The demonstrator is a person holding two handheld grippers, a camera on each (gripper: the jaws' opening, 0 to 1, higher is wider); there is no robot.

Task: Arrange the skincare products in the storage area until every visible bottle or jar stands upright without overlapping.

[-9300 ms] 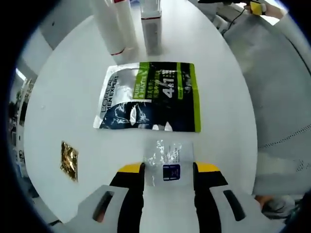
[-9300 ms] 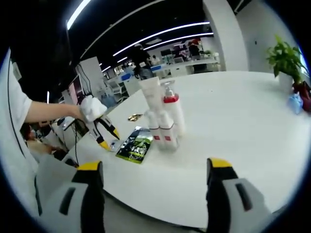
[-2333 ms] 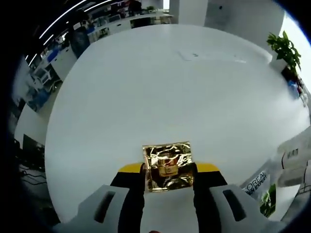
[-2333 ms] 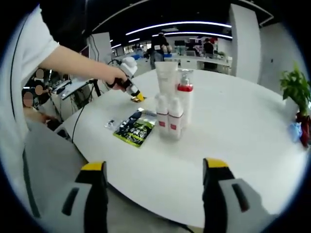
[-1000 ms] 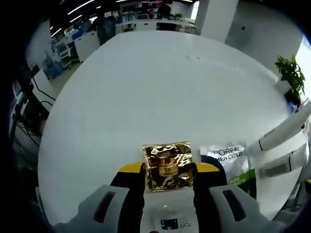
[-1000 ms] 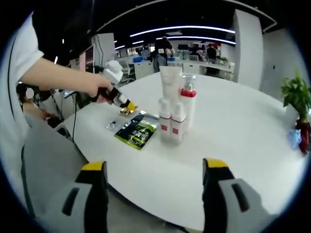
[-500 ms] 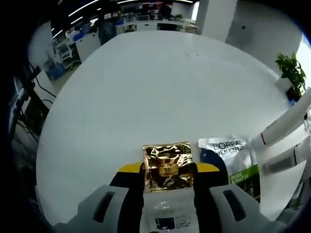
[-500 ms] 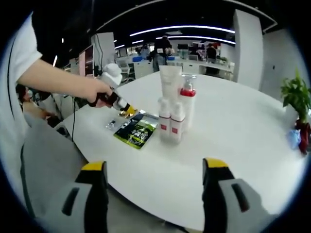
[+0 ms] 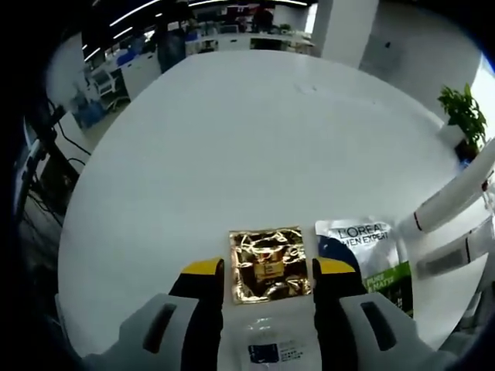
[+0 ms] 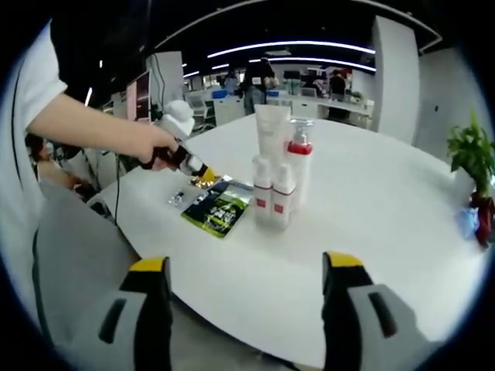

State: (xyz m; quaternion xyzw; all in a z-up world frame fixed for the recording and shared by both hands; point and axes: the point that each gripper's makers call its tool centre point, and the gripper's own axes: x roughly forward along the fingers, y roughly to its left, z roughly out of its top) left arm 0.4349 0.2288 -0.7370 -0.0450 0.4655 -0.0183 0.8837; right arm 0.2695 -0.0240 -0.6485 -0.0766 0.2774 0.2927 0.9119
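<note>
Just now the left gripper [image 9: 267, 269] stands parted, its yellow-tipped jaws either side of a gold foil sachet [image 9: 268, 263] with a sliver of gap on each side, so by my reading the sachet has been set down flat on the bench [image 9: 255, 139] and let go. It lies just beside a larger glossy pouch [image 9: 370, 253] printed in dark blue, green and white, and near a small clear sachet [image 9: 271, 352] low between the jaws. The foil is crinkled and mirror-bright, a thin square that would buckle if pinched hard. In the right gripper view the right gripper [image 10: 246, 266] hangs wide and empty off the bench edge, well apart from the standing cluster: a tall white tube [image 10: 271, 135], a pump bottle [image 10: 298, 166] with a red collar, and two small white bottles [image 10: 272, 199] with red bands, all upright, smooth and cylindrical. The next move likely calls for lifting the left gripper straight away without dragging the foil, then checking that no flat packet overlaps another.
</note>
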